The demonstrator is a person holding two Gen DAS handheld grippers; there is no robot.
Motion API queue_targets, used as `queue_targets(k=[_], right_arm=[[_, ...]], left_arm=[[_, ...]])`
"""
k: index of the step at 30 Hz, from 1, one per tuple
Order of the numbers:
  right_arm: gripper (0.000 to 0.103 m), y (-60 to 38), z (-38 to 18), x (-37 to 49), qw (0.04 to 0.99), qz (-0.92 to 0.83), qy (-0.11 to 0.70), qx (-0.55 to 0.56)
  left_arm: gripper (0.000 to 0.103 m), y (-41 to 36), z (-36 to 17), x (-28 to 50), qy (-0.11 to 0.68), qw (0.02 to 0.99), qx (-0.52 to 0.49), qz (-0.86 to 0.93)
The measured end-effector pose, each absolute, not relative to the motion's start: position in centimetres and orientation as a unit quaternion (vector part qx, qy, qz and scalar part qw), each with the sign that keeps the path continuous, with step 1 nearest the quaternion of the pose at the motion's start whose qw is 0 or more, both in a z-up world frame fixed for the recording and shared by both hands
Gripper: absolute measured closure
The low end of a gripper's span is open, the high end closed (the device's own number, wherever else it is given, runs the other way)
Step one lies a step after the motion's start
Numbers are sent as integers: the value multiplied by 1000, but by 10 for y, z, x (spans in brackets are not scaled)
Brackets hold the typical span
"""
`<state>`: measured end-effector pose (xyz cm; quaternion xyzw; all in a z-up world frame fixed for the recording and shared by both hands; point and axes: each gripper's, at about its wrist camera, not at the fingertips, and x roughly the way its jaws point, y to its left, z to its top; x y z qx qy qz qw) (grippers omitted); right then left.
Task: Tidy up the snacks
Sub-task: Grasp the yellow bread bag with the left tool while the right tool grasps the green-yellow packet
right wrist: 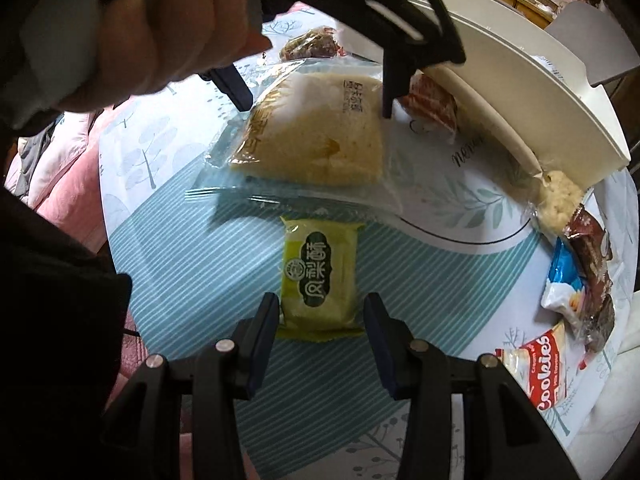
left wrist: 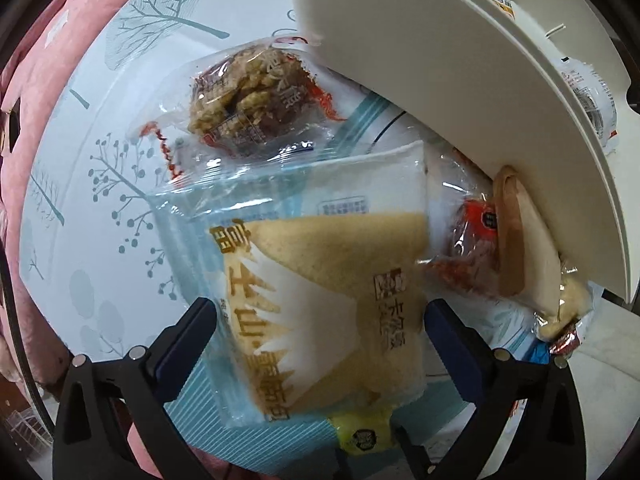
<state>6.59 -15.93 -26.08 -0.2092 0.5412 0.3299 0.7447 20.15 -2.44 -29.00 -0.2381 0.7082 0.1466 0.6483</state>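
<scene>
On the table [right wrist: 180, 264], in the middle of the leafy cloth, lies the big cake packet [left wrist: 320, 296], a yellow sponge in a clear wrapper. Your left gripper [left wrist: 320, 320] points straight down over it. Its jaws are spread wide, one on each side of the packet, and the pads do not press on it. Your left hand [right wrist: 132, 28] sits high up, wrapped around the gripper's handle.

Just in front of the cake packet lies the small green snack [right wrist: 320, 276], flat on the blue stripes. Your right gripper [right wrist: 322, 320] tips steeply down at it. Its jaws stand partly apart with the green snack's near end between them, and you cannot tell if the pads touch it.

A white tray [right wrist: 520, 92] sits behind, with a brown crispy snack [left wrist: 244, 96] near its edge. A cookies bag [right wrist: 548, 372] lies off to the right.
</scene>
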Motion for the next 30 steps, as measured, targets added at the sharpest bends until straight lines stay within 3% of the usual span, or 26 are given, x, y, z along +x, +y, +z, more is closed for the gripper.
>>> queue_targets(k=[12, 20, 30], right_arm=[[59, -151, -266, 72, 740, 327, 550, -207], [66, -145, -267, 73, 736, 329, 553, -211], [66, -141, -265, 84, 727, 321, 573, -199]], left_arm=[[1, -60, -315, 222, 733, 637, -183, 153], [13, -45, -313, 213, 731, 641, -187, 143], [16, -5, -320, 191, 746, 598, -236, 172]])
